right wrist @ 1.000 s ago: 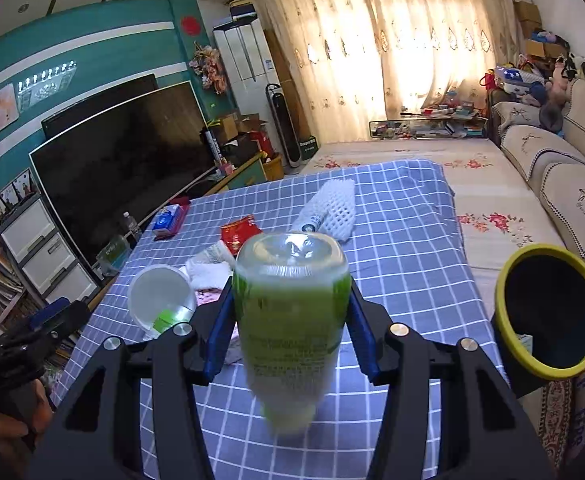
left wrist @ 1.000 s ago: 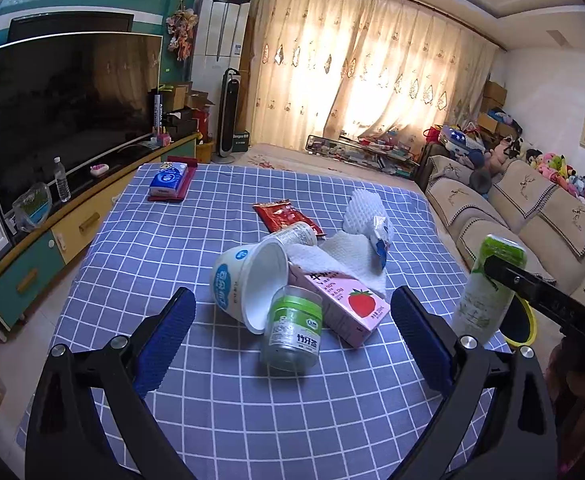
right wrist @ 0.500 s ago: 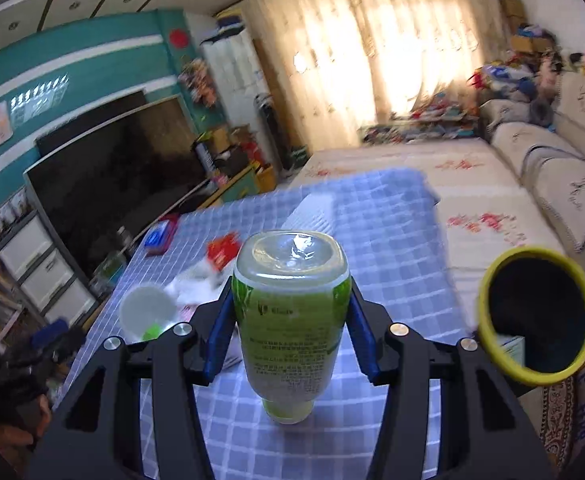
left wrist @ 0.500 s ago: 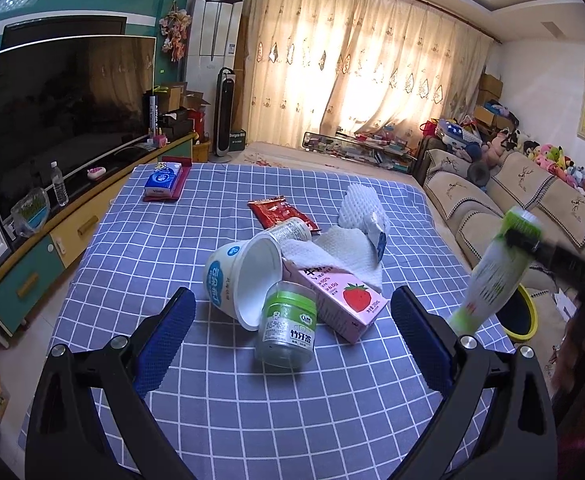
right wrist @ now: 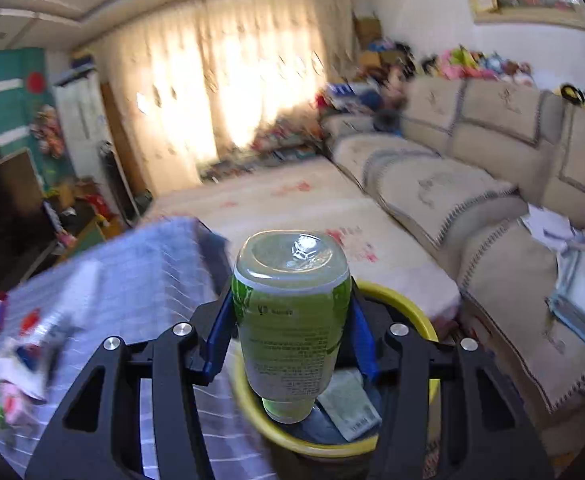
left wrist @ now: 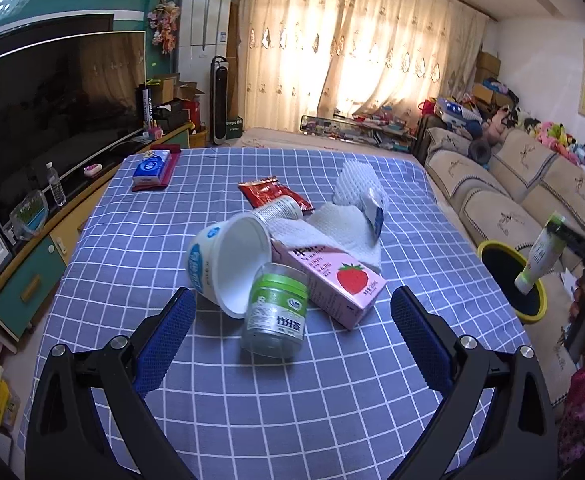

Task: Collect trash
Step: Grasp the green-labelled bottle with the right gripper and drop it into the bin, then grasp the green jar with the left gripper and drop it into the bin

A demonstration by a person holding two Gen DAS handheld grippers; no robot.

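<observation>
The right gripper (right wrist: 290,344) pinches the green bottle (right wrist: 290,320) neck-down above the yellow bin (right wrist: 406,312); released off-centre, it could strike the rim. The left gripper (left wrist: 292,332) hangs spread near the jar (left wrist: 276,312).

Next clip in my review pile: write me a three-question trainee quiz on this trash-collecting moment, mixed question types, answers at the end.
1. True or false: the right gripper is shut on the green bottle.
2. What is directly under the bottle's neck? A) pink strawberry carton B) yellow-rimmed bin C) sofa
3. Fill in: between the open left gripper fingers, nearest the camera, lies a tipped green-labelled ____.

Key
1. True.
2. B, the yellow-rimmed bin; the pink strawberry carton lies on the checked table.
3. jar.
</observation>
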